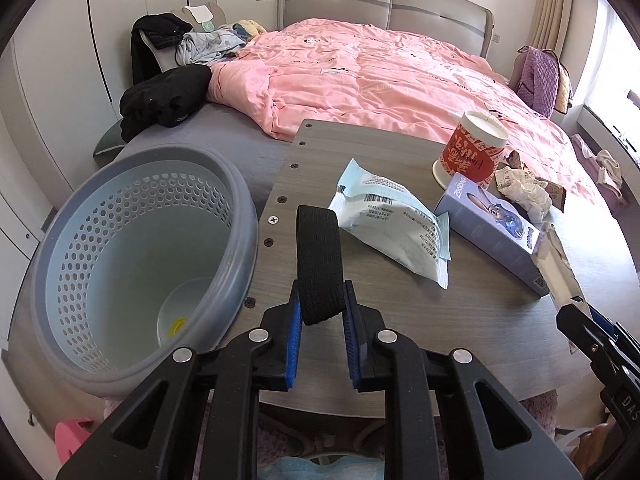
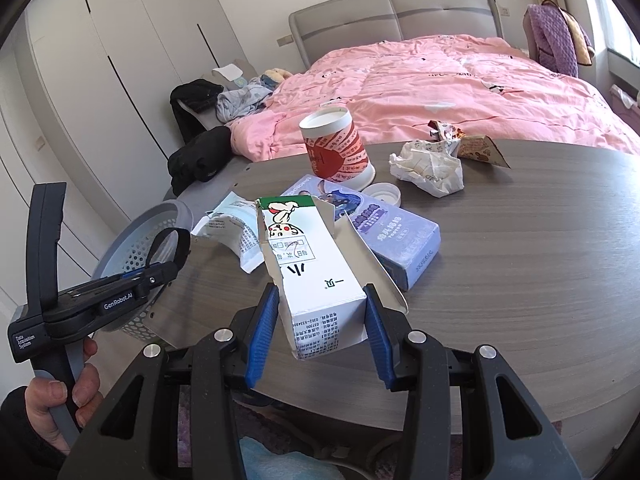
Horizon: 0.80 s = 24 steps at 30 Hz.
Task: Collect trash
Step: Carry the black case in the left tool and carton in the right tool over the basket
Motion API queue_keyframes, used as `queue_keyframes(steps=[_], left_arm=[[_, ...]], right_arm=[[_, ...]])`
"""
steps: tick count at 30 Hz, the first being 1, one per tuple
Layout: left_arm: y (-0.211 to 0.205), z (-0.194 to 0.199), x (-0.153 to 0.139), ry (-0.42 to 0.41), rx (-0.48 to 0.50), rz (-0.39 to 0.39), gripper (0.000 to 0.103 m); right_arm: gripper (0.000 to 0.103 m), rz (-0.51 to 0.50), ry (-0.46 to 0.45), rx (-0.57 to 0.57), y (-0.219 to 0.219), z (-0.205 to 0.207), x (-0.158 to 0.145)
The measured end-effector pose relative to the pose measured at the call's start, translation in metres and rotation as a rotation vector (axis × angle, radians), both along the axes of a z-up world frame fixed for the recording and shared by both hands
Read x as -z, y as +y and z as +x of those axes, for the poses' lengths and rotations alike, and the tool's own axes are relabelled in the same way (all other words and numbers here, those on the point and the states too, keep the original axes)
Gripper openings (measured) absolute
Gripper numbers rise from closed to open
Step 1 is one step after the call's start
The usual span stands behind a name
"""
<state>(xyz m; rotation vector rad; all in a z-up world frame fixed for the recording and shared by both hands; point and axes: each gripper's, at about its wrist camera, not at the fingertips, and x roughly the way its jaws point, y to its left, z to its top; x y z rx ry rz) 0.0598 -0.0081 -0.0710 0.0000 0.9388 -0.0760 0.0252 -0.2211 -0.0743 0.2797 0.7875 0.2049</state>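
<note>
We pinch a black band (image 1: 319, 264) in our left gripper (image 1: 320, 320) beside the basket (image 1: 240, 216). Only the right view shows our right gripper (image 2: 320, 320) squeezing a white box (image 2: 316, 276) near the table's (image 2: 520, 280) front edge.

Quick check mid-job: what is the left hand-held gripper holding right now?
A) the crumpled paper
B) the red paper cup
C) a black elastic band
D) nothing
C: the left hand-held gripper has its blue pads closed on a black elastic band, beside the basket; the red cup and crumpled paper sit untouched on the table.
</note>
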Motion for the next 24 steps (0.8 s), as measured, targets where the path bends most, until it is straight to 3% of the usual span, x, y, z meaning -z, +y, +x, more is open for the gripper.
queue_keyframes(steps=[10, 24], left_arm=[[0.062, -0.005, -0.021, -0.069, -0.068, -0.014, 0.019], [0.164, 0.006, -0.018, -0.084, -0.202, 0.016, 0.019]], right_arm=[[0.042, -0.026, -0.02, -0.113, 0.066, 0.027, -0.018], [0.042, -0.065, -0.02, -0.326, 0.186, 0.076, -0.034]])
